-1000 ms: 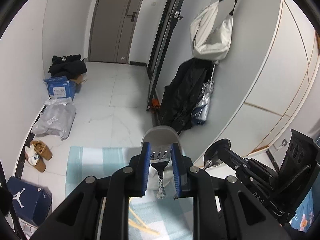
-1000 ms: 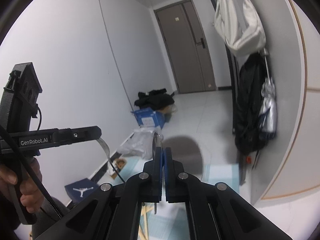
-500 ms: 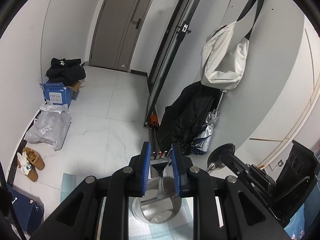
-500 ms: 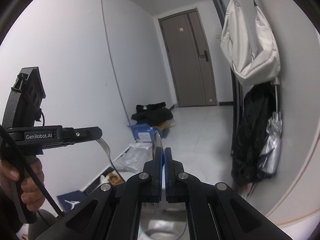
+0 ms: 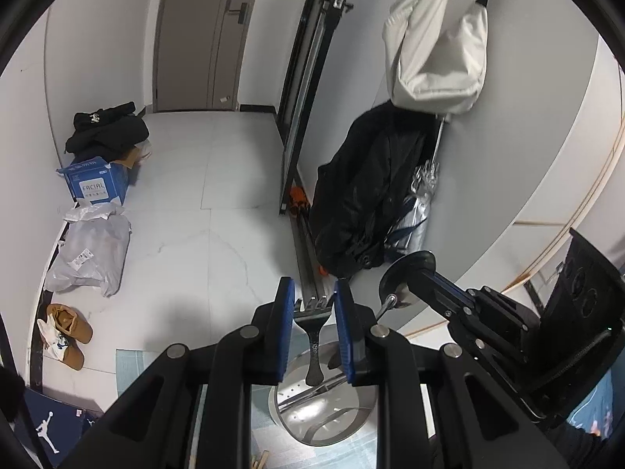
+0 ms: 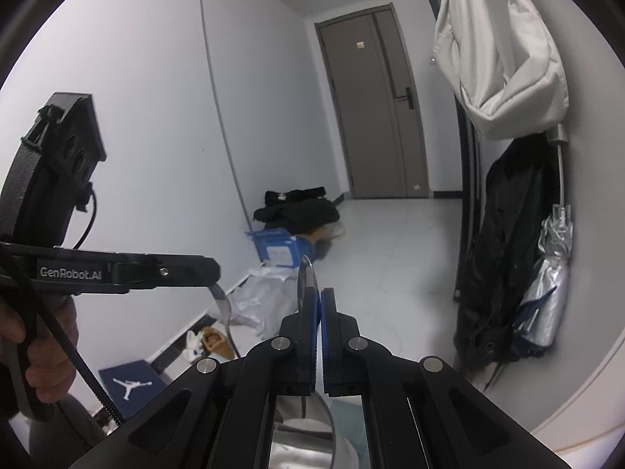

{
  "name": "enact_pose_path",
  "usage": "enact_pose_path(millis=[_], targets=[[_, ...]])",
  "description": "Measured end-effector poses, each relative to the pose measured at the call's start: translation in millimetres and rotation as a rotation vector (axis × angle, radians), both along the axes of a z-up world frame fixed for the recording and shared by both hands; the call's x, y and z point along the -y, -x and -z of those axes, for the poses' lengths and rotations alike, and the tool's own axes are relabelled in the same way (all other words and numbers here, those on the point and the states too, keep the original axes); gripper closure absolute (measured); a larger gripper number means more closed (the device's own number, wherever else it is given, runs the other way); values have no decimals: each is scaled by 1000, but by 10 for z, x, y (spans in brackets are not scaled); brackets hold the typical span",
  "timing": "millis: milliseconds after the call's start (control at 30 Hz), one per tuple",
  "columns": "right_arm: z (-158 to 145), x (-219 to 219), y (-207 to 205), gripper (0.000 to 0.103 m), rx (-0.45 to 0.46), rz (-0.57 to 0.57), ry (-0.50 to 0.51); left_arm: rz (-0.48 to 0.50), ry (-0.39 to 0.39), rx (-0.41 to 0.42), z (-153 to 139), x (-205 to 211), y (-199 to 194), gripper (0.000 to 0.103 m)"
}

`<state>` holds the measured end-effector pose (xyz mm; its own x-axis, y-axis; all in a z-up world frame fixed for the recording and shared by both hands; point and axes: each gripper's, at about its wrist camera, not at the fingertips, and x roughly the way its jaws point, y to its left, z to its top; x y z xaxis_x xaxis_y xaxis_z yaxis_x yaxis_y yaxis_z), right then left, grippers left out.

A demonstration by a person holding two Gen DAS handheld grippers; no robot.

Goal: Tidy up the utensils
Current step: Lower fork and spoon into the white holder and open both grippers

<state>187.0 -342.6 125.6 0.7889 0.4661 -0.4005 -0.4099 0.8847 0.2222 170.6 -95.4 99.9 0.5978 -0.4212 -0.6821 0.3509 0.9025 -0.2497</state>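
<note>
**Fork and spoon held over a steel holder**

The left gripper pinches a fork between its blue pads, tines forward, handle hanging down. Below it stands a round steel utensil holder with utensils inside, on a pale checked cloth. The right gripper, pads pressed together, clamps a spoon seen edge-on. A hand grips the left tool's handle.

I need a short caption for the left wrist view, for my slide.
Left tool holds a fork above a steel holder; right tool carries a spoon beside it.
</note>
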Motion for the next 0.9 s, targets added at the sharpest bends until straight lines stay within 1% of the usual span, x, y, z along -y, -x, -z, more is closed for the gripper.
enact_pose_path(millis=[200, 300, 400, 533, 633, 733, 767, 800, 833, 867, 900], targets=[[101, -19, 44, 102, -9, -48, 13, 30, -51, -49, 113, 116, -49, 87], [185, -41, 7, 101, -38, -63, 25, 43, -55, -87, 157, 151, -88, 87], [283, -46, -26, 101, -71, -66, 29, 35, -57, -111, 190, 142, -114, 87], [401, -48, -46, 99, -103, -67, 24, 23, -29, -163, 266, 110, -161, 87], [463, -35, -57, 98, -137, -74, -2, 26, -5, -177, 272, 117, -154, 86], [501, -33, -36, 97, -160, -72, -5, 30, 12, -179, 236, 103, -135, 84], [508, -36, -25, 97, -167, -70, -6, 17, 27, -181, 223, 63, -129, 80], [507, -25, -9, 97, -172, -70, -6, 4, 38, -185, 220, 35, -122, 70], [498, -11, 11, 96, -174, -64, -8, -13, 51, -183, 209, -1, -109, 64], [491, 8, 43, 95, -172, -59, -14, -41, 65, -167, 173, -62, -68, 53], [475, 31, 82, 91, -169, -61, -25, -66, 64, -145, 142, -102, -25, 45]])
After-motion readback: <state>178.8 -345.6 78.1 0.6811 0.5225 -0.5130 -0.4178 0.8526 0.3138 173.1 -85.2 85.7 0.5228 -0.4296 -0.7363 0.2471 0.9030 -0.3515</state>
